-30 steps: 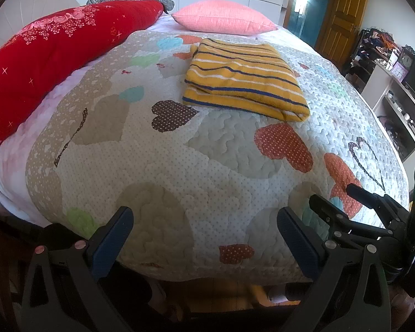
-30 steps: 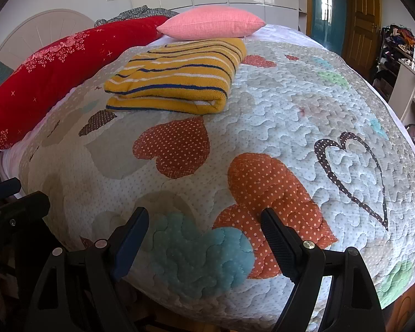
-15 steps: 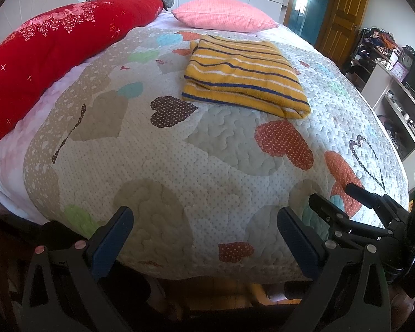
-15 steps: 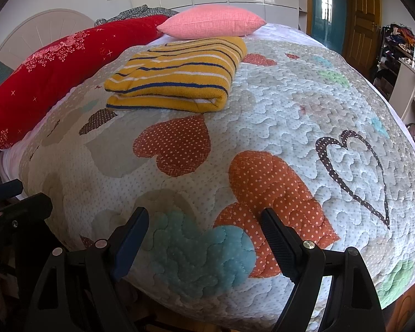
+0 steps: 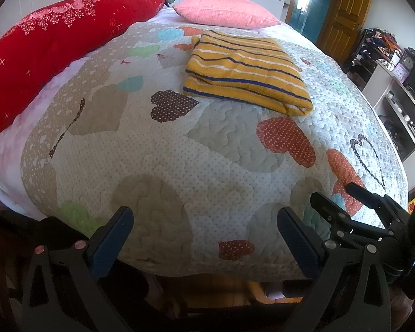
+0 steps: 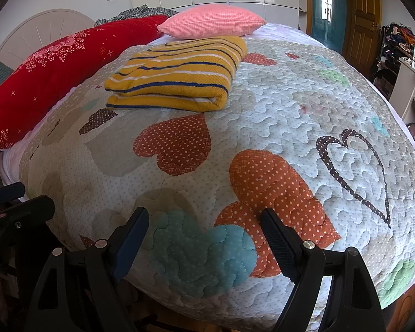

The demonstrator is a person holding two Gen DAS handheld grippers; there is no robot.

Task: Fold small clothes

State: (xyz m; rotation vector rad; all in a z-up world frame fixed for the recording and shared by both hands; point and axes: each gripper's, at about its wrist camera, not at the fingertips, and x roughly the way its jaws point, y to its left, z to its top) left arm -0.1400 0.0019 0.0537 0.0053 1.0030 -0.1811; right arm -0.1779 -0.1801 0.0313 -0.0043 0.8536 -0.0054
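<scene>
A yellow garment with blue and white stripes (image 5: 246,73) (image 6: 179,74) lies folded into a thick rectangle on the far half of the heart-patterned quilt (image 5: 207,152) (image 6: 276,116). My left gripper (image 5: 204,221) hovers open at the quilt's near edge, well short of the garment, nothing between its fingers. My right gripper (image 6: 204,222) is open too, over the near edge above a teal heart patch, also far from the garment. The right gripper's black frame (image 5: 354,213) shows at the right of the left wrist view.
A long red bolster (image 5: 55,49) (image 6: 55,74) lies along the bed's left side. A pink pillow (image 5: 224,11) (image 6: 210,20) sits behind the garment. A white shelf unit (image 5: 395,94) and a wooden door (image 5: 343,13) stand to the right of the bed.
Both grippers stay open and almost still. In the left wrist view the bed drifts up slightly, then back down; the folded garment has not moved.
</scene>
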